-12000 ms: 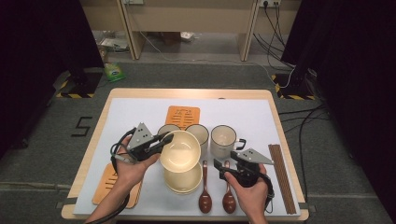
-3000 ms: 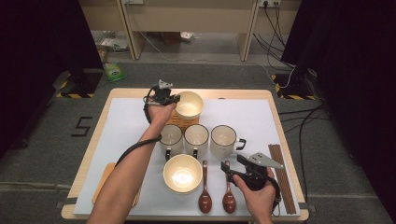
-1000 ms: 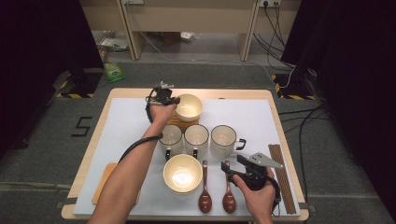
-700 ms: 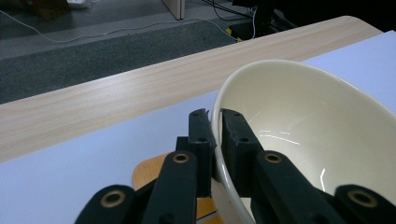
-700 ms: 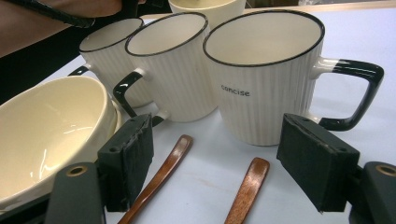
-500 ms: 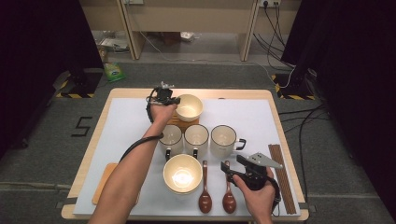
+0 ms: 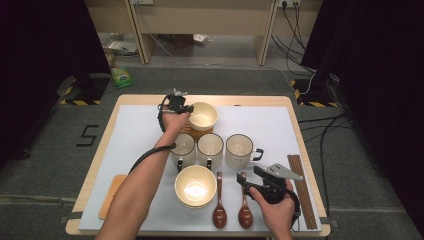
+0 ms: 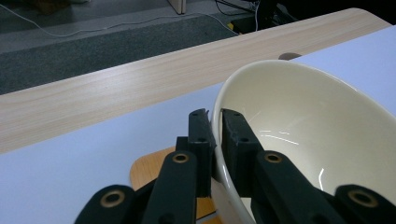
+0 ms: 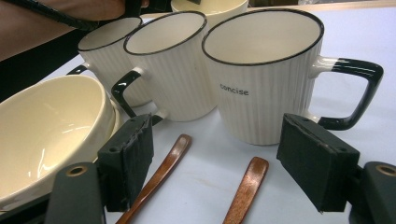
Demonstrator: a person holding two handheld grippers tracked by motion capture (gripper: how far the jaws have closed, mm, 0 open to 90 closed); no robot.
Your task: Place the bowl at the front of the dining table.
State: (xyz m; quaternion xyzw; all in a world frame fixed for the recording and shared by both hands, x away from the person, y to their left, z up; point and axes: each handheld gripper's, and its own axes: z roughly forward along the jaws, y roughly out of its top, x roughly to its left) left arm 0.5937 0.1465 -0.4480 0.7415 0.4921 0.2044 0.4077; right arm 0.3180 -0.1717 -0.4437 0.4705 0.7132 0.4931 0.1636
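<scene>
On the table (image 7: 130,125), toward eleven o'clock, the left gripper (image 8: 213,126) pinches the rim of a cream bowl (image 7: 202,116), one jaw outside the wall and one inside, the bowl over an orange coaster (image 8: 149,170). Glazed ceramic like this looks stiff, fairly heavy and slick, so a rim pinch may let it swing or slip; a deeper bite on the wall seems safer, and it would chip if knocked. Centrally stand three mugs (image 7: 210,149); at six o'clock sit a second bowl (image 7: 195,186) and two wooden spoons (image 7: 219,216). At five o'clock the right gripper (image 9: 212,154) hangs with jaws spread, empty.
</scene>
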